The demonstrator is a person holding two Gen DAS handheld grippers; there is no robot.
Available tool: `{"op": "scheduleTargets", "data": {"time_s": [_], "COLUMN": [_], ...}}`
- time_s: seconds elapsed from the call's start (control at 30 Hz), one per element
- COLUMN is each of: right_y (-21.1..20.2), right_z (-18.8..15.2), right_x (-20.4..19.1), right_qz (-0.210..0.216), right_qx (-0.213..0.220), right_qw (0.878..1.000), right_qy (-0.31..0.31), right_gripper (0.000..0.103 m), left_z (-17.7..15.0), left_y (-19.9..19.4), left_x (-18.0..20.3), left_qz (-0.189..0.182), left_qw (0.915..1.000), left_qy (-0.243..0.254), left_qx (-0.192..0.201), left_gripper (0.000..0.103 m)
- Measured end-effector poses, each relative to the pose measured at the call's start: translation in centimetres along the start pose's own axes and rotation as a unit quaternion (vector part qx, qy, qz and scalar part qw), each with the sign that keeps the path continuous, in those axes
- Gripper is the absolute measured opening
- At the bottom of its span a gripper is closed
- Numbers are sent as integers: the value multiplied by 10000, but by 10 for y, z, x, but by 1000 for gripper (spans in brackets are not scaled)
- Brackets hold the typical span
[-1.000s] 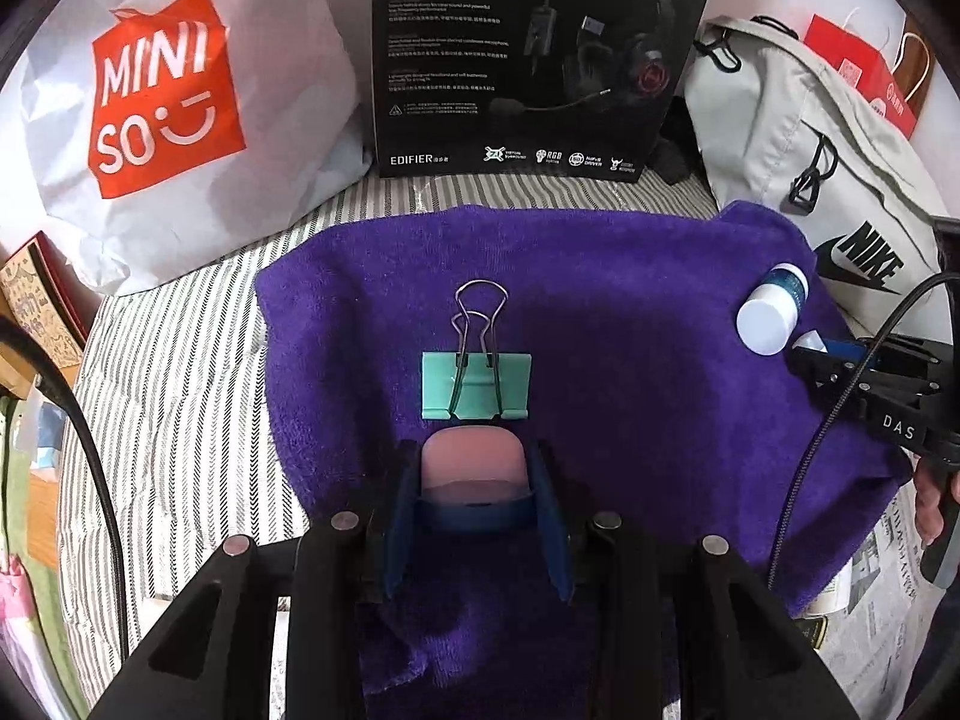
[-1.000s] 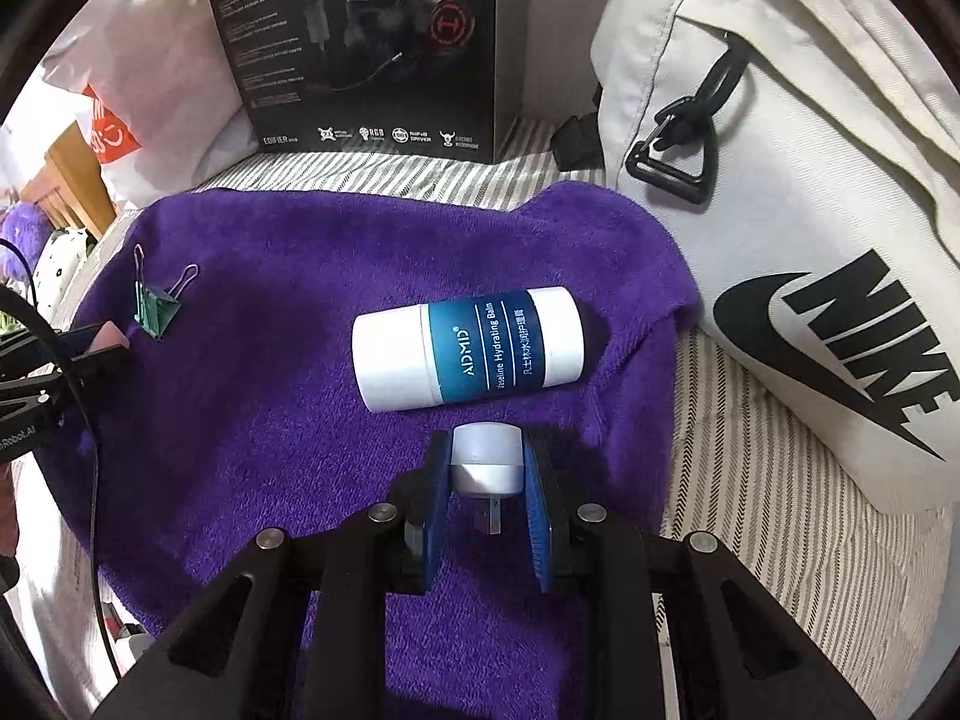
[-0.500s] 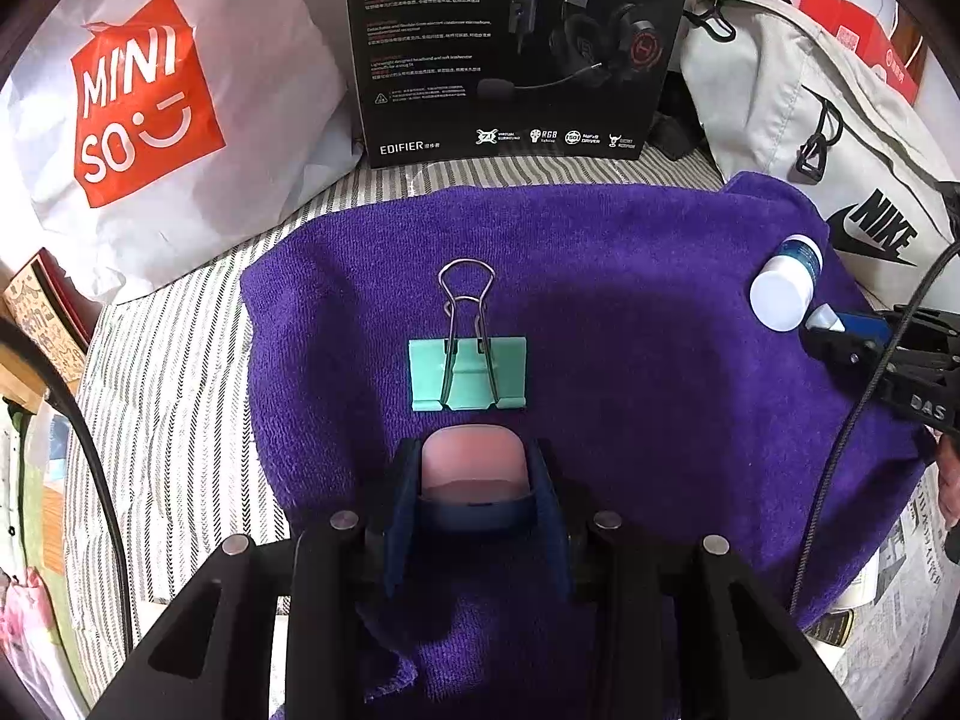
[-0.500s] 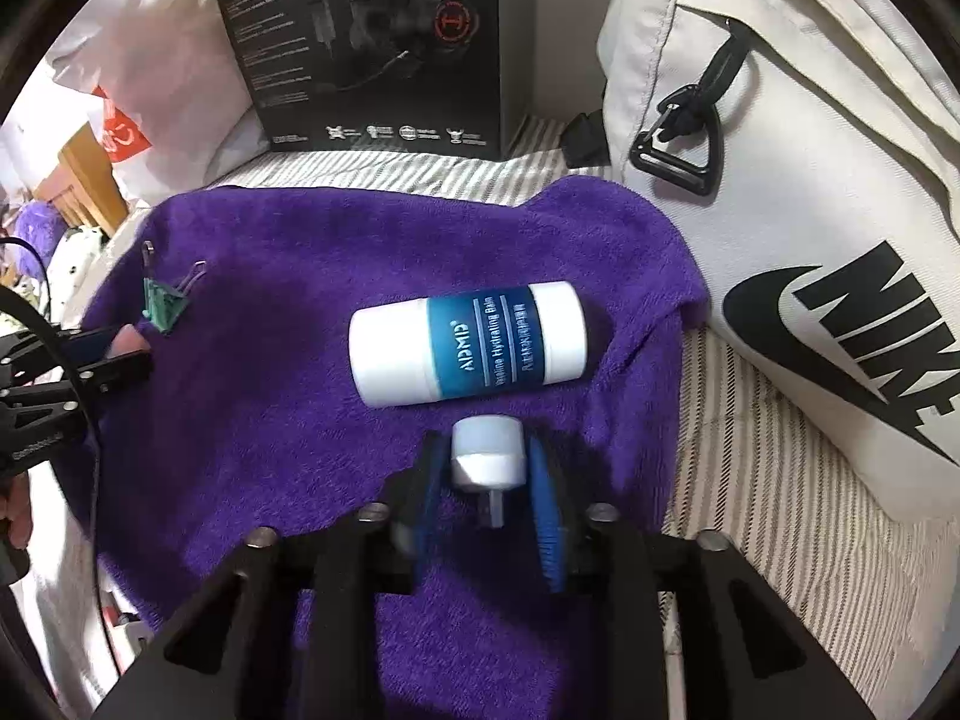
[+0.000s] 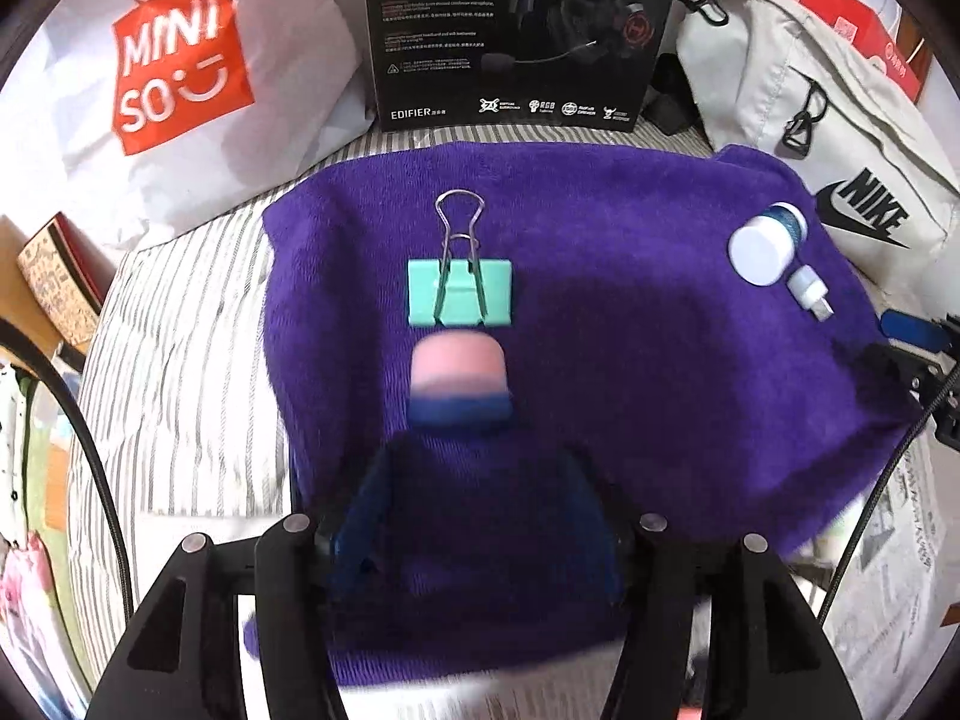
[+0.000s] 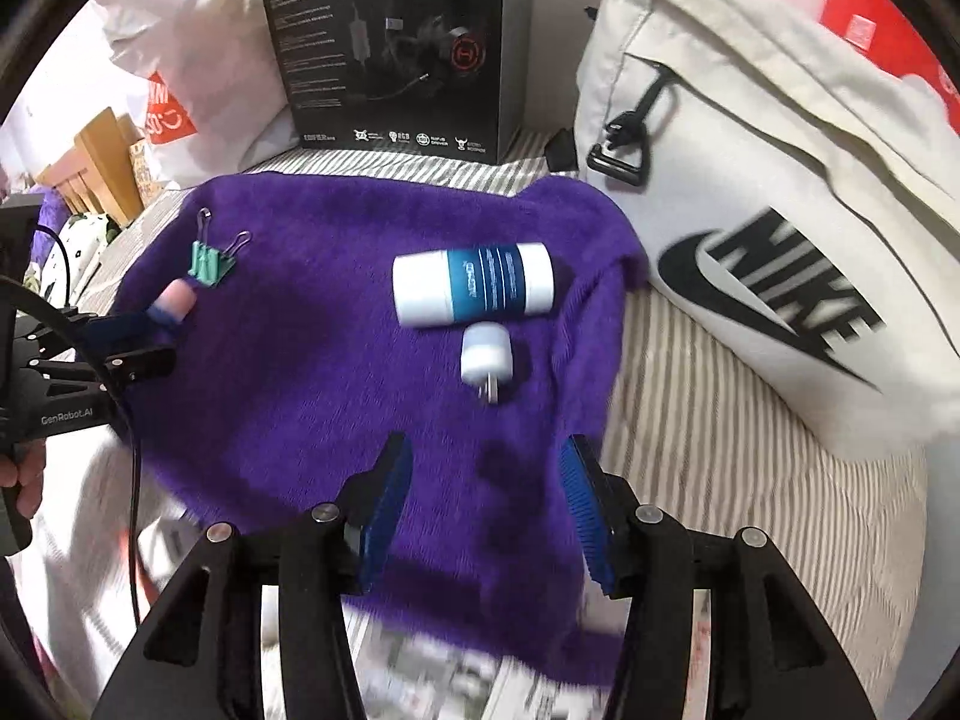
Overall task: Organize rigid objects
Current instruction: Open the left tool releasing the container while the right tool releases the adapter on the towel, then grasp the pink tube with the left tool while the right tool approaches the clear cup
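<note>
A purple towel (image 5: 630, 360) carries the objects. A teal binder clip (image 5: 459, 294) lies at its middle, and a pink-and-blue eraser-like block (image 5: 459, 381) rests just nearer to me. My left gripper (image 5: 480, 504) stands behind the block with its jaws opening and nothing between them. In the right wrist view a white-and-blue bottle (image 6: 474, 291) lies on its side with a small white plug (image 6: 487, 360) right in front of it. My right gripper (image 6: 486, 474) is nearer than the plug, jaws opening and empty. The clip (image 6: 210, 261) and left gripper (image 6: 126, 342) show at the left.
A black headset box (image 5: 516, 30) stands behind the towel, with a white Miniso bag (image 5: 168, 78) to its left and a white Nike bag (image 6: 768, 240) to its right. Striped bedding (image 5: 180, 390) surrounds the towel. Newspaper (image 6: 444, 684) lies at the near edge.
Both grippers have let go and drawn back. The pink block now lies free below the binder clip, and the white plug lies free in front of the bottle.
</note>
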State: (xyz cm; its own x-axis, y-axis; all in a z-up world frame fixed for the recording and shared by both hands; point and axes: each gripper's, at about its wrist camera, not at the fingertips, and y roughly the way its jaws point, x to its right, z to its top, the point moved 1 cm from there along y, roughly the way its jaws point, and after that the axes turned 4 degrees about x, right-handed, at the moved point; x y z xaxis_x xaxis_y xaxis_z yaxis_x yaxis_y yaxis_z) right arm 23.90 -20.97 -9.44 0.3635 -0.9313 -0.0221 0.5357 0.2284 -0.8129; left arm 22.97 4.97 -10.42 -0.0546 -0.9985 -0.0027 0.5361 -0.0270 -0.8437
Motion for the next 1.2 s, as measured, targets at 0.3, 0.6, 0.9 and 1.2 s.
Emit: {"op": "scheduleTargets", "data": {"time_s": [0.3, 0.6, 0.9, 1.2], "right_y": [-45, -77, -93, -112], "right_z": [-45, -109, -154, -177], "right_x": [-4, -41, -37, -31], "right_qz": [-62, 363, 502, 544], "right_qx": [-46, -8, -86, -32], "right_qw": [9995, 9989, 9969, 9950], "right_qy": [310, 291, 600, 838], "right_gripper": [51, 52, 52, 52], "left_z": [-43, -92, -111, -109], "left_y": [-59, -81, -70, -52], "left_x": [17, 23, 60, 85], "left_qz": [-49, -364, -692, -417], "left_qw": [9997, 9981, 9964, 9983], "left_qy": [-60, -482, -491, -341], "left_qx": [213, 114, -52, -206], "left_gripper": [57, 57, 57, 58]}}
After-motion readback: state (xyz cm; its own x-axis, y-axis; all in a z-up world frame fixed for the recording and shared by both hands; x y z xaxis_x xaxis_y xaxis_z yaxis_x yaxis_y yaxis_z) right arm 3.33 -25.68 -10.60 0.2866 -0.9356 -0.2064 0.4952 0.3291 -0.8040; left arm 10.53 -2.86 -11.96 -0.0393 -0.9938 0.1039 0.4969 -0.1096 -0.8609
